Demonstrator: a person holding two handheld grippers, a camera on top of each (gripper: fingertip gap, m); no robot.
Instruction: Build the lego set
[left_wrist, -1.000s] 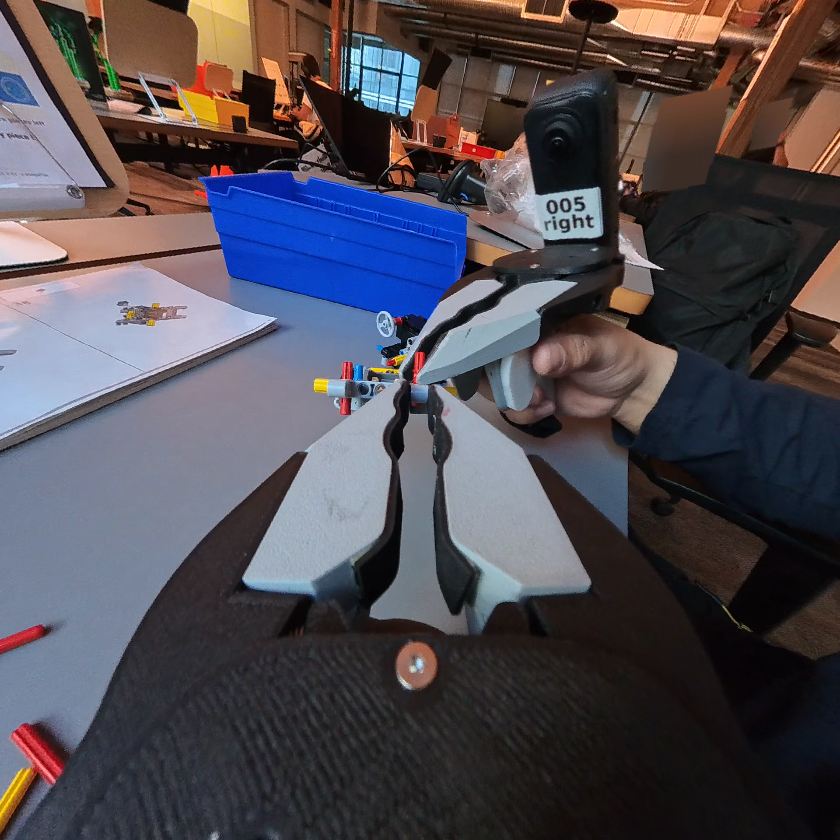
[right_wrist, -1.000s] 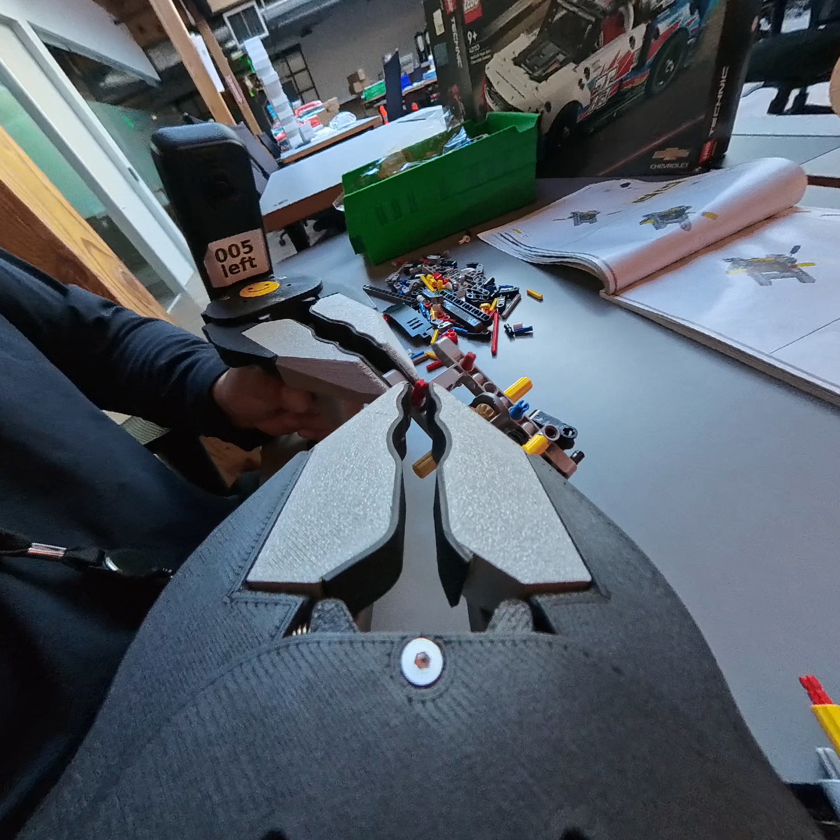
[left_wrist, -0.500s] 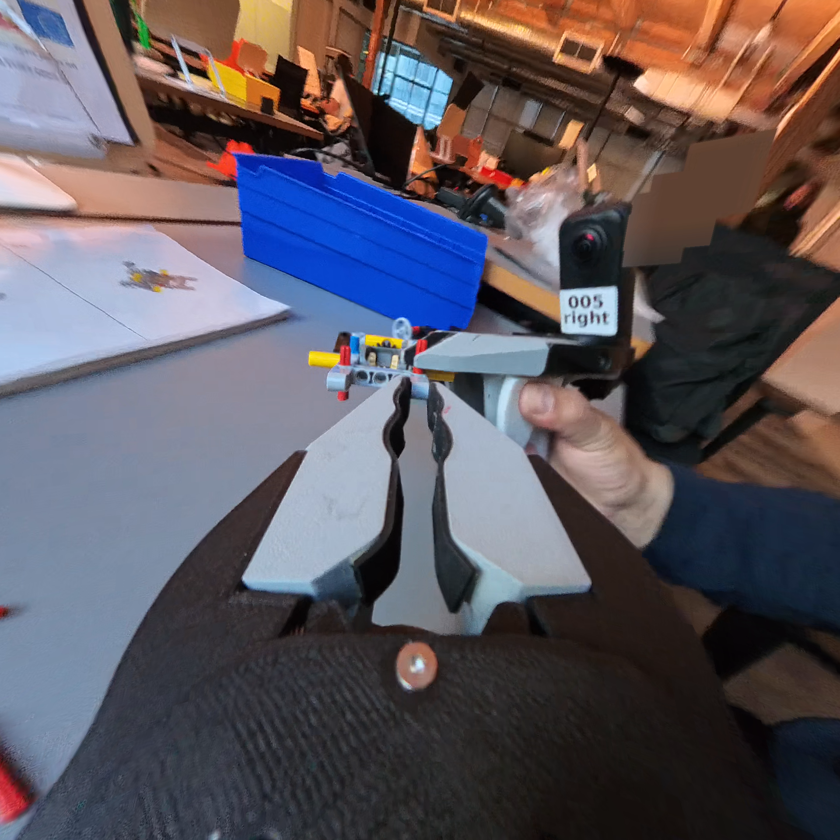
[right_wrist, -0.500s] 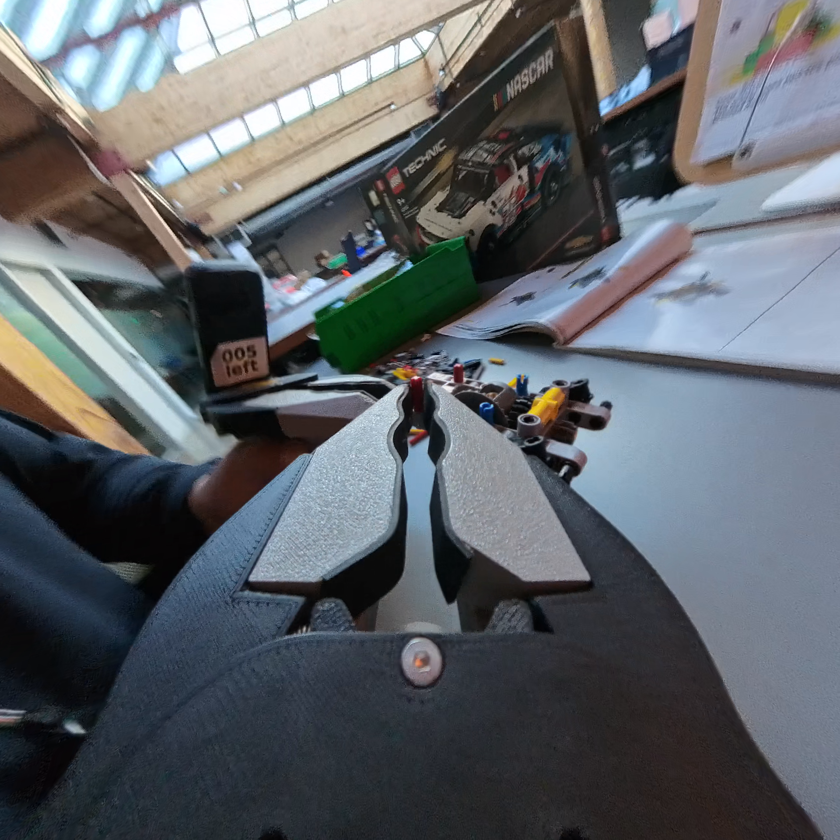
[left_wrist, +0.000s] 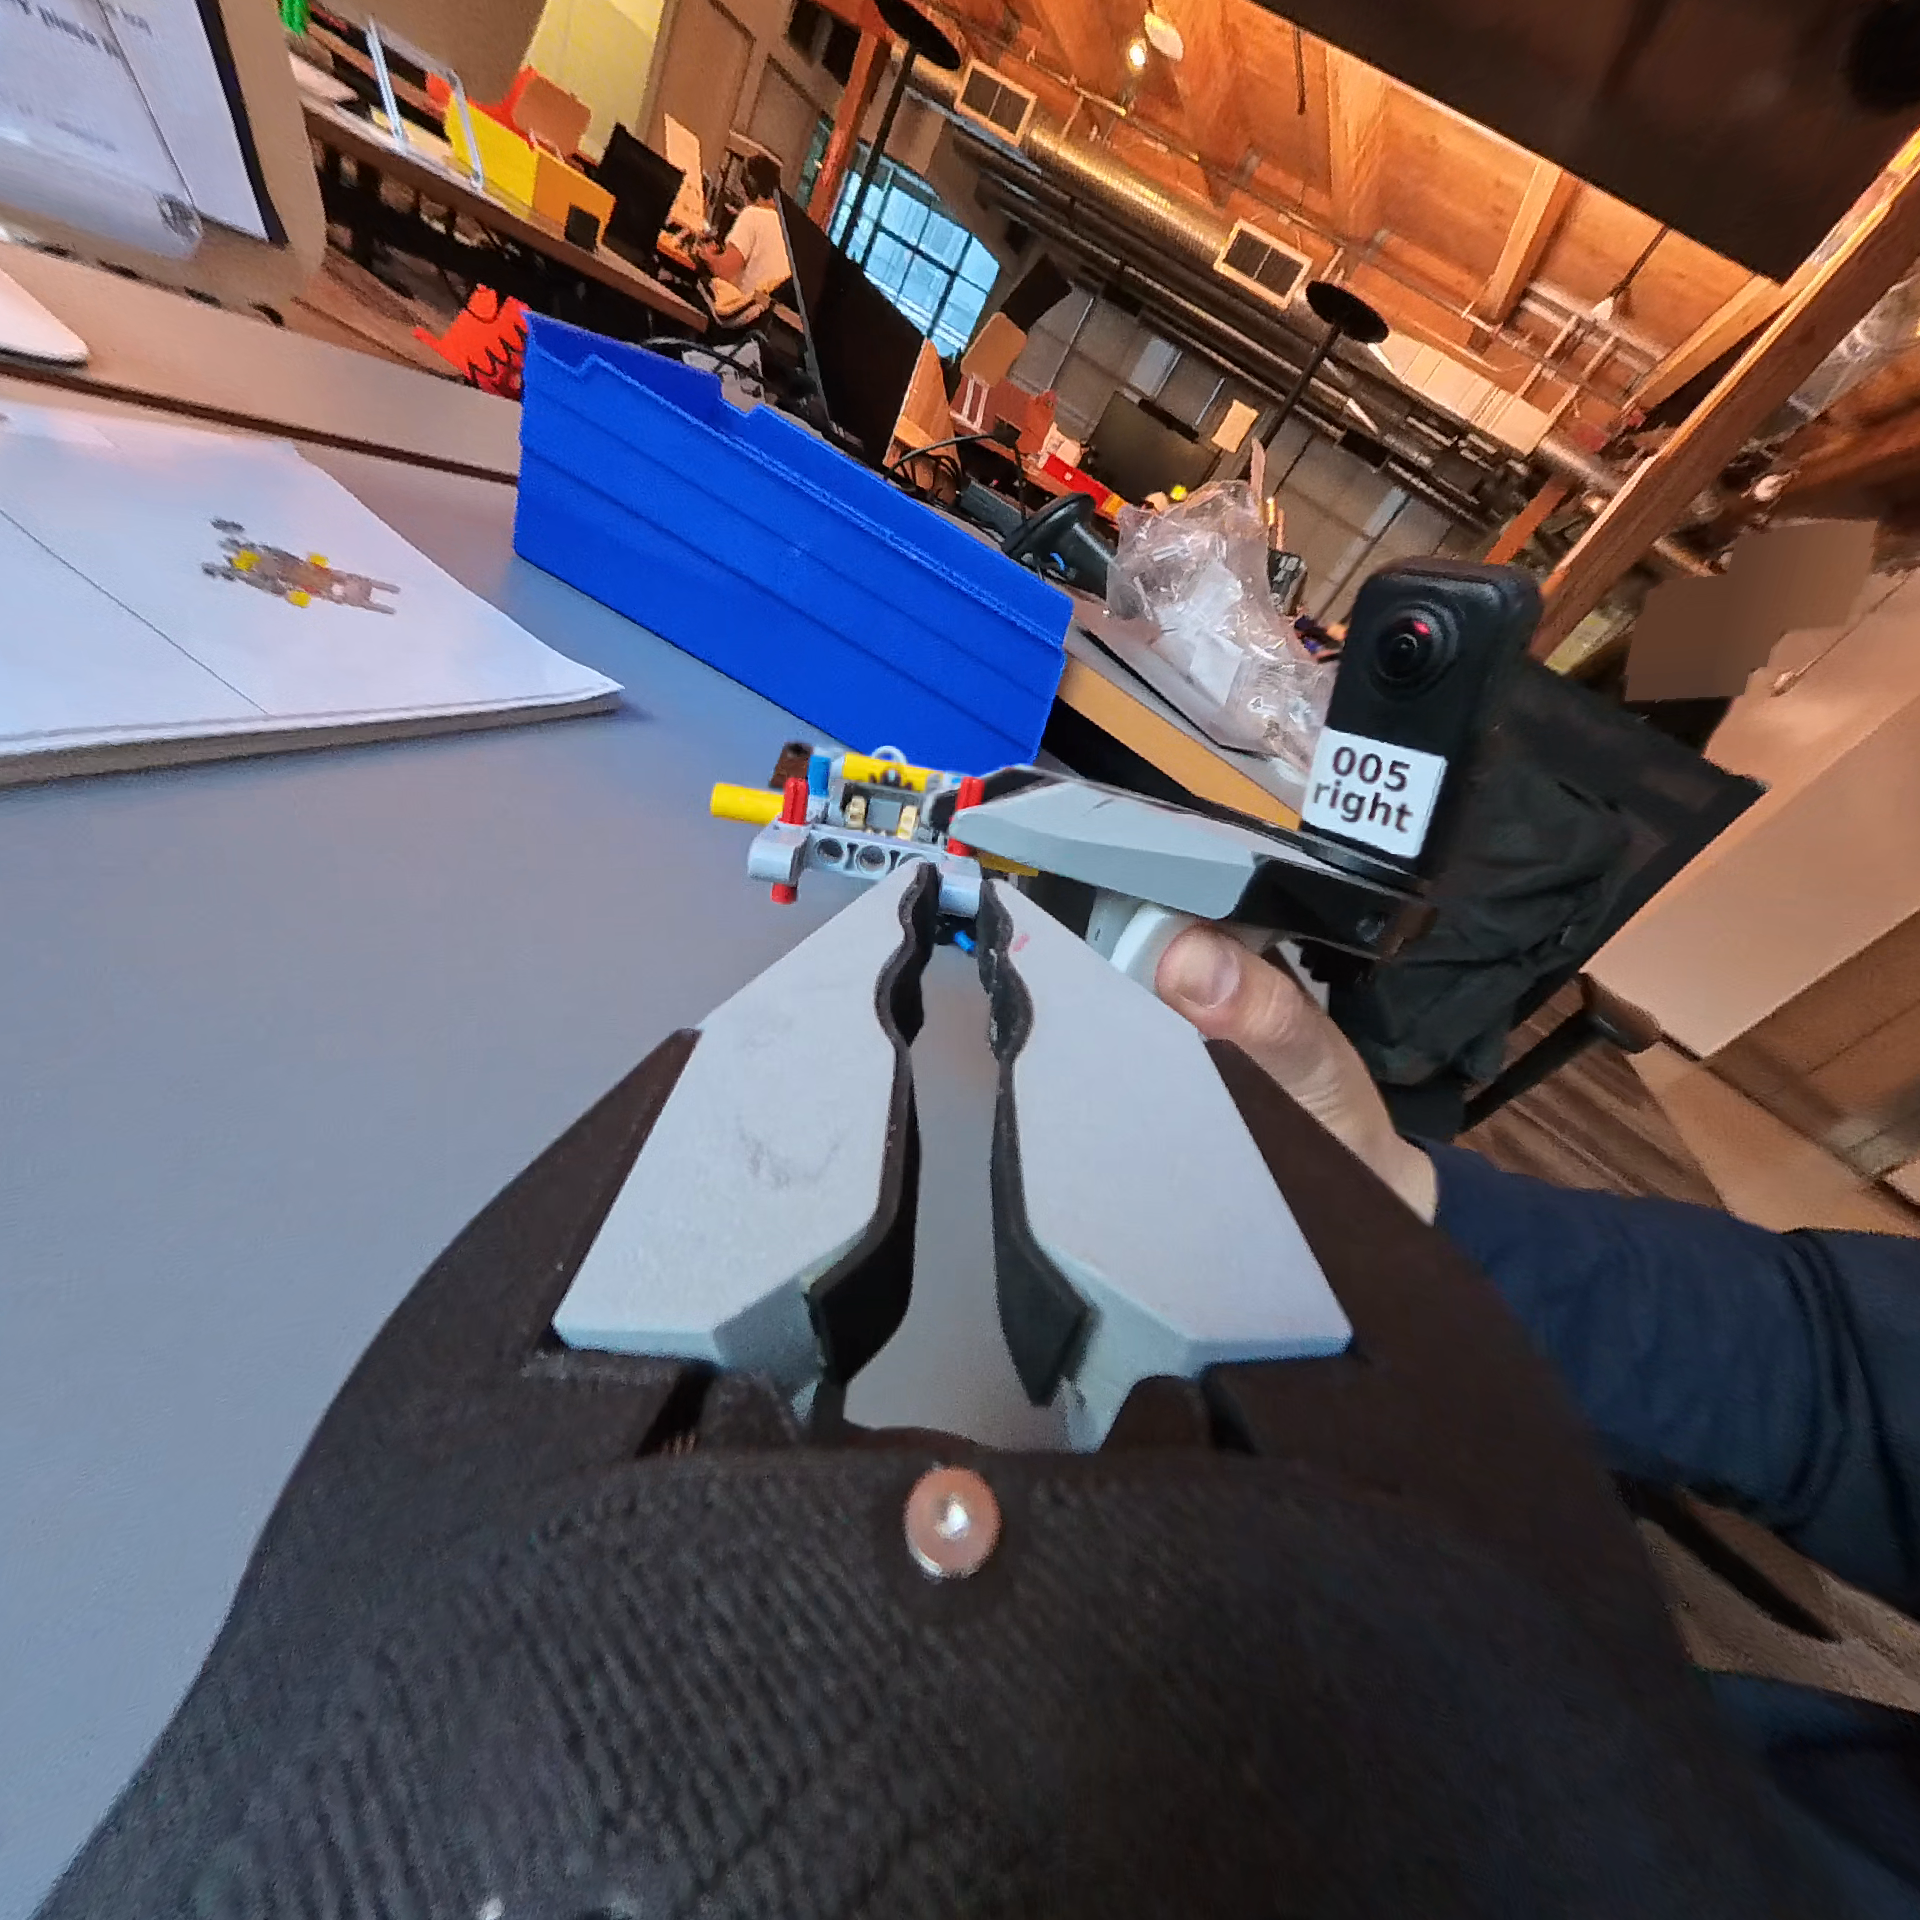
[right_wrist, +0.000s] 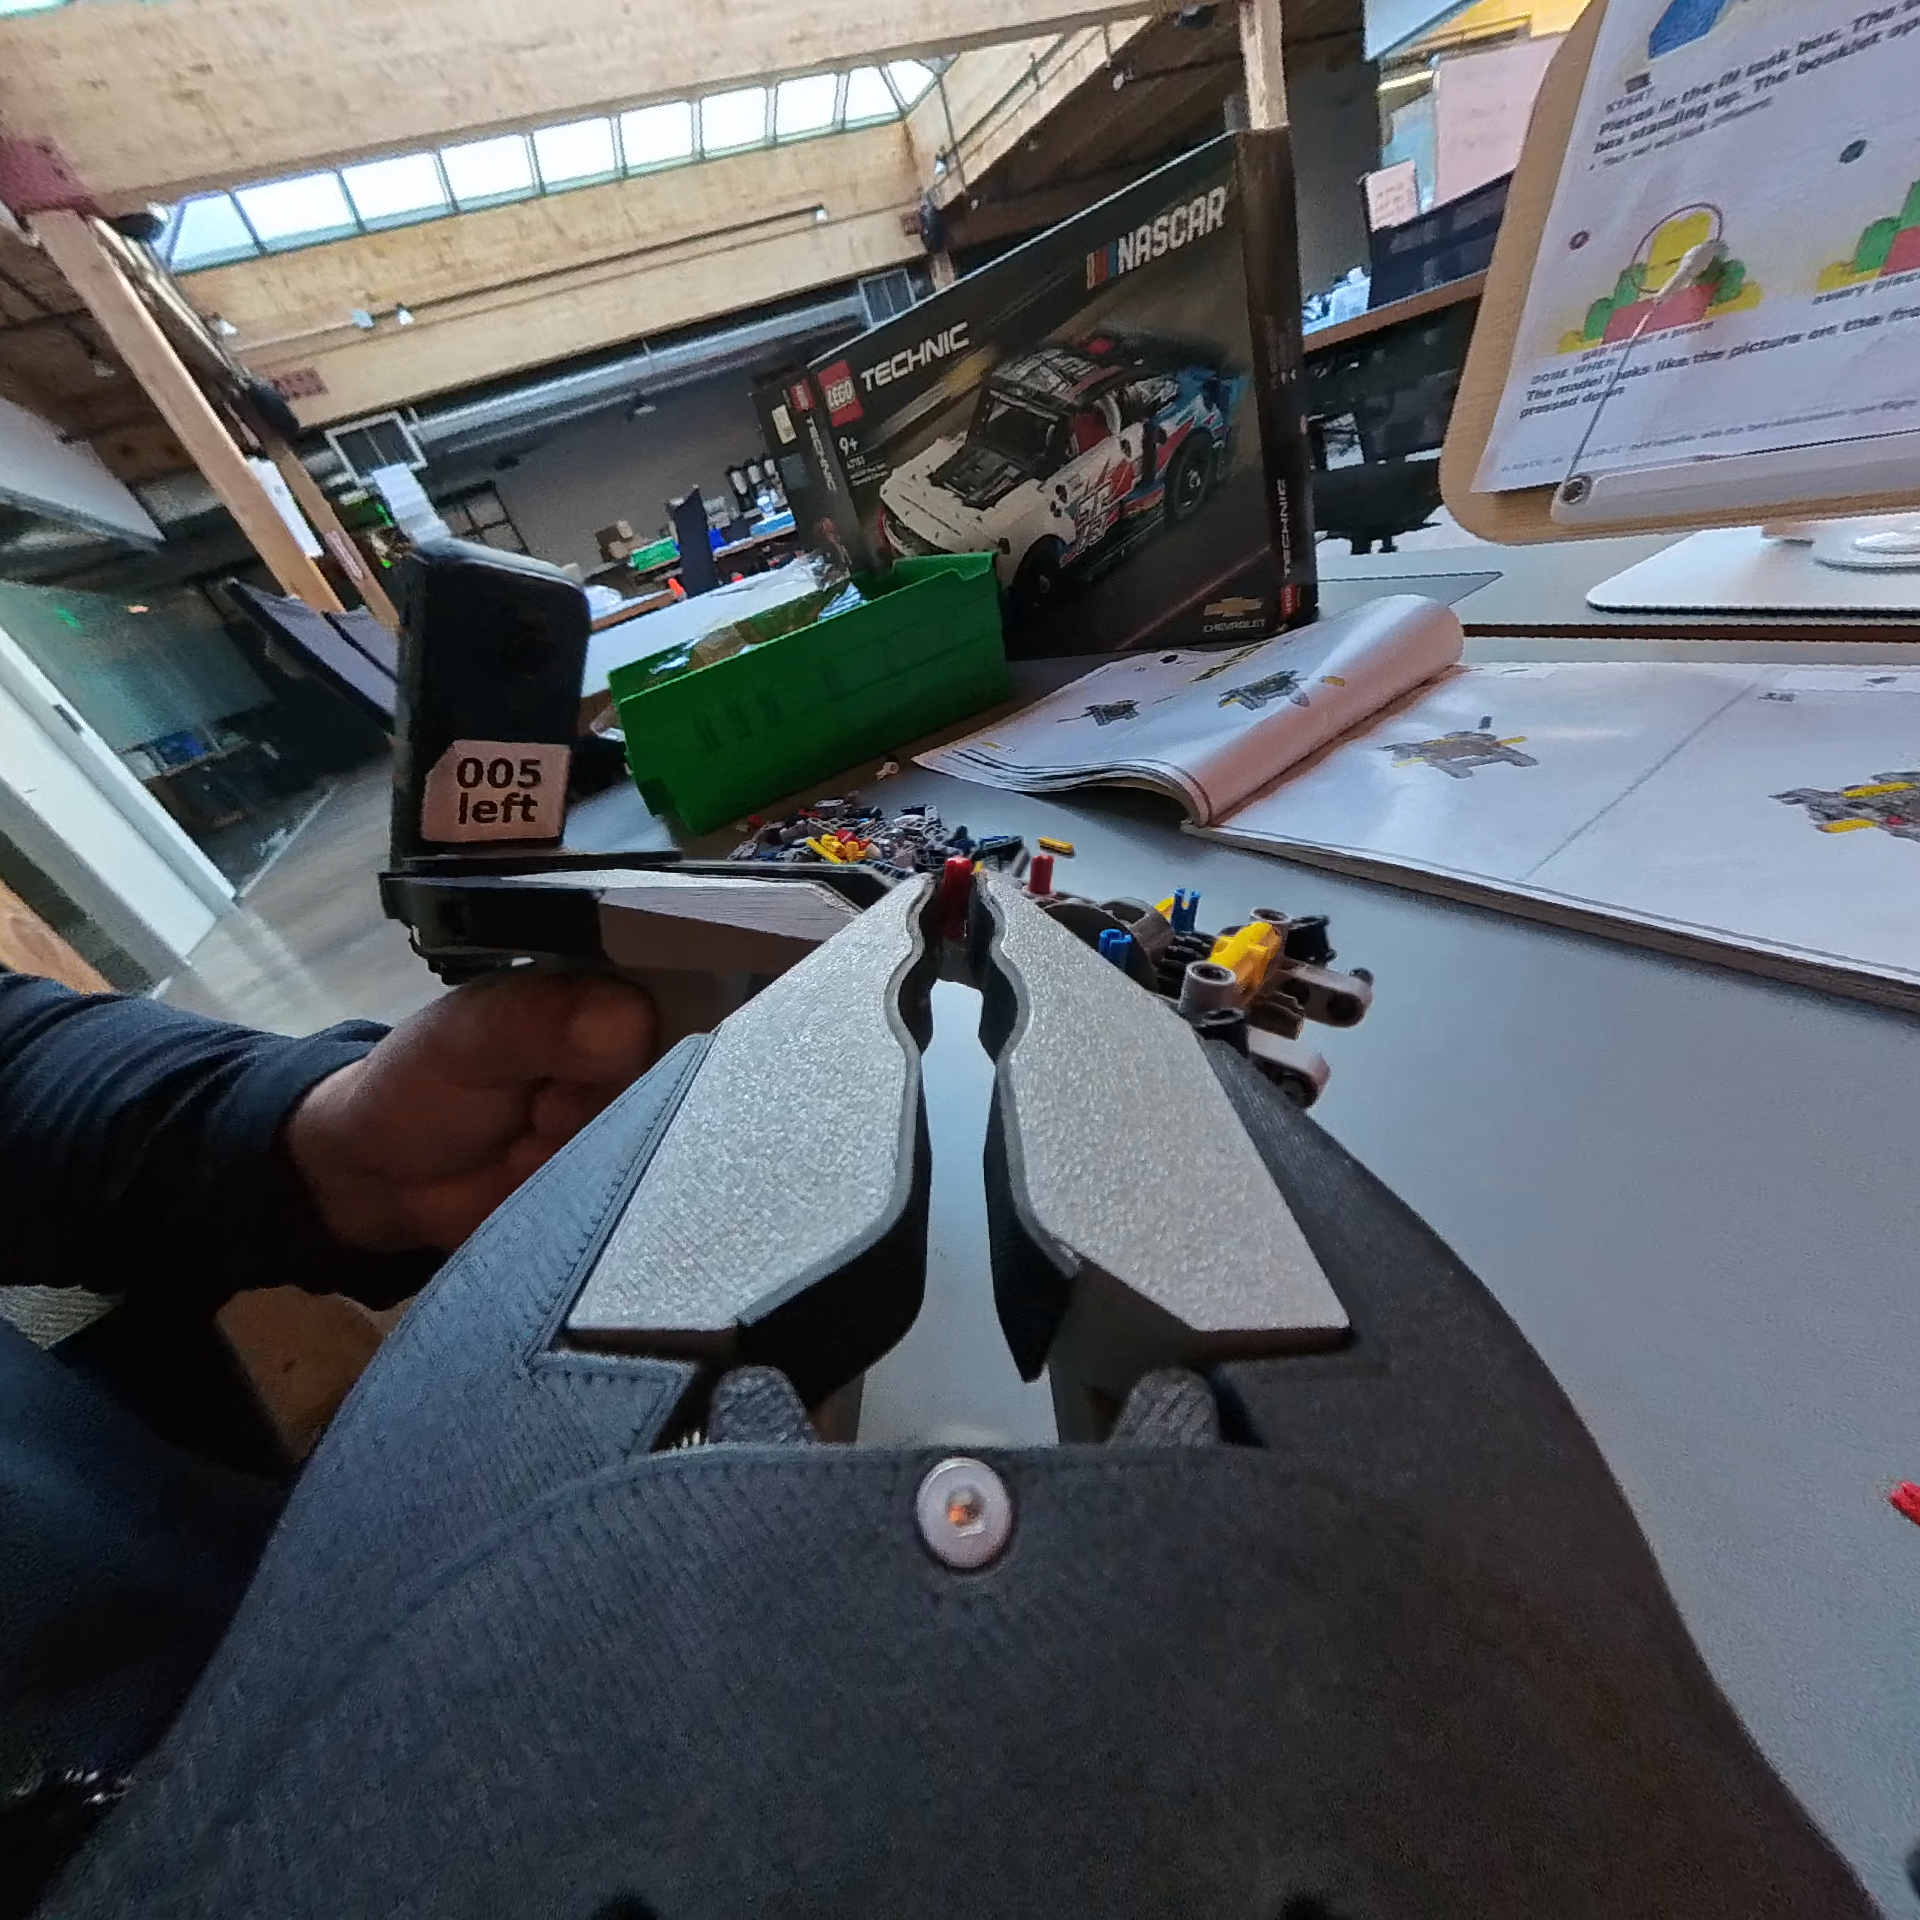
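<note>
Both claws now hold the small brick assembly (left_wrist: 852, 821) up off the grey table (left_wrist: 312, 987), lifted from its right edge. The left gripper (left_wrist: 951, 894) pinches its grey beam narrowly, while the right gripper (right_wrist: 956, 914) has clamped tight on a red pin (right_wrist: 954, 902).

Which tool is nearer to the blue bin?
Right. The right tool reaches in just before the blue bin; the left tool sits behind it, farther back.

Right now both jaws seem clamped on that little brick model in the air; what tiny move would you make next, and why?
Probably press the red pin, pinched in the right gripper, further into the brick model. The left gripper grips the model's grey beam, so it looks braced.
</note>
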